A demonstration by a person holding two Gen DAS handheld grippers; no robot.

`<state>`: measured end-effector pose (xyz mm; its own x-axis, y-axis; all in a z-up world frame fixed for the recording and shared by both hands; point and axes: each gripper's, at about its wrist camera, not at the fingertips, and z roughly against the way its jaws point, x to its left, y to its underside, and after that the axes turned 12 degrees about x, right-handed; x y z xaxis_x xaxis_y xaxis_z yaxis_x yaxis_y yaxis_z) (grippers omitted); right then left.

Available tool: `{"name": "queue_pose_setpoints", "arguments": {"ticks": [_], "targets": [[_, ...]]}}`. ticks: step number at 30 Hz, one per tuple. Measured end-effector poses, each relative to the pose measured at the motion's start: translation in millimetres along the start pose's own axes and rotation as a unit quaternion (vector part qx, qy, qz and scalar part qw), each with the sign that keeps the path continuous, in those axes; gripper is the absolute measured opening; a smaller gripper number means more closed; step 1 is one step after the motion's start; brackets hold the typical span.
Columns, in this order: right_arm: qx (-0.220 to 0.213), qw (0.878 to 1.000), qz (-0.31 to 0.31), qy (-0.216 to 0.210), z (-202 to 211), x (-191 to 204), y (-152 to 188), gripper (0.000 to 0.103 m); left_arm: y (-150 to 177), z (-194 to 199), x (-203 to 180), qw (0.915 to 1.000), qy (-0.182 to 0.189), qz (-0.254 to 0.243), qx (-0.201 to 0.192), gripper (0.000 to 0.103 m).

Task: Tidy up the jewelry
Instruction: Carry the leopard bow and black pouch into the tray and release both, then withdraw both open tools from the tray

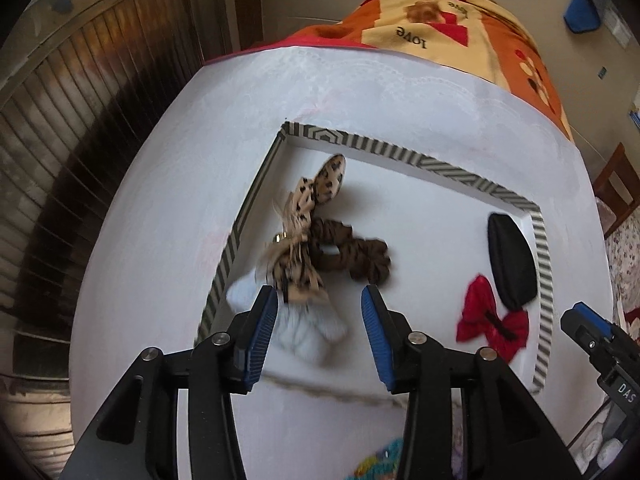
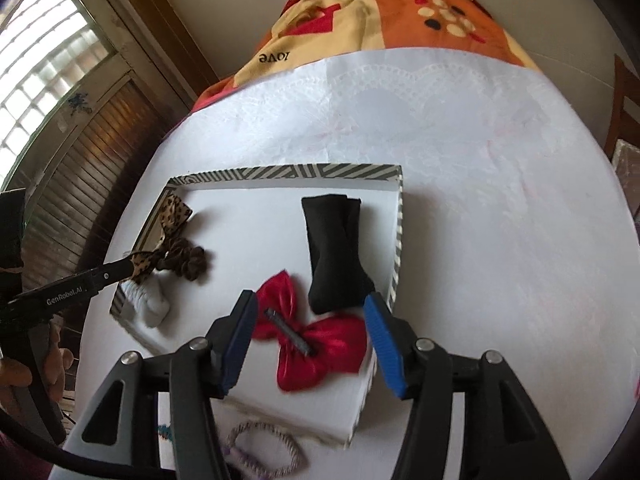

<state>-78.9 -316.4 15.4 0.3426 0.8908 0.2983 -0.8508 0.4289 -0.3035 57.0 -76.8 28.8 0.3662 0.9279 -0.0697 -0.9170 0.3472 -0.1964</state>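
Left-wrist and right-wrist views of a shallow striped-rim tray (image 1: pixel 400 154) set on a white tabletop (image 1: pixel 160 220). The left hand-held gripper (image 1: pixel 319 334) is held above the tray's near left part; its blue pads (image 1: pixel 262 338) are spread apart and nothing is gripped between them. Just beyond its left pad, at about 11 o'clock from its tips, a leopard-print bow (image 1: pixel 304 232) is seen, touching a brown striped scrunchie (image 1: pixel 352 254) at the bow's 3 o'clock. A pale fluffy piece (image 1: pixel 308 326) lies partly under the bow, toward 6 o'clock.

The right hand-held gripper (image 2: pixel 310 344) is held over the tray's near right corner, its pads likewise apart and clamped on nothing. A red satin bow (image 2: pixel 316 336) with a dark clip across its middle is seen lying flat in the tray in the gap between the pads. A black fabric pouch (image 2: pixel 332 240) rests at the red bow's 12 o'clock, beside the tray's right rim. A pale braided loop (image 2: pixel 272 446) lies on the tabletop outside the tray, at 6 o'clock. A patterned orange blanket (image 2: pixel 360 12) is seen beyond the tabletop at 12 o'clock.
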Motion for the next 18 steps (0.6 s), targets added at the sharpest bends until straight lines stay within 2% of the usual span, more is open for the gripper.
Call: {"name": "queue_pose_setpoints", "arguments": {"ticks": [5, 18], "targets": [[0.000, 1.000, 0.003, 0.019, 13.6, 8.5, 30.1, 0.059, 27.1, 13.0, -2.9, 0.9999, 0.002, -0.013, -0.003, 0.036], [-0.013, 0.999, -0.006, 0.037, 42.7, 32.0, 109.5, 0.061, 103.5, 42.4, 4.0, 0.9992, 0.000, -0.038, -0.014, 0.036]]}}
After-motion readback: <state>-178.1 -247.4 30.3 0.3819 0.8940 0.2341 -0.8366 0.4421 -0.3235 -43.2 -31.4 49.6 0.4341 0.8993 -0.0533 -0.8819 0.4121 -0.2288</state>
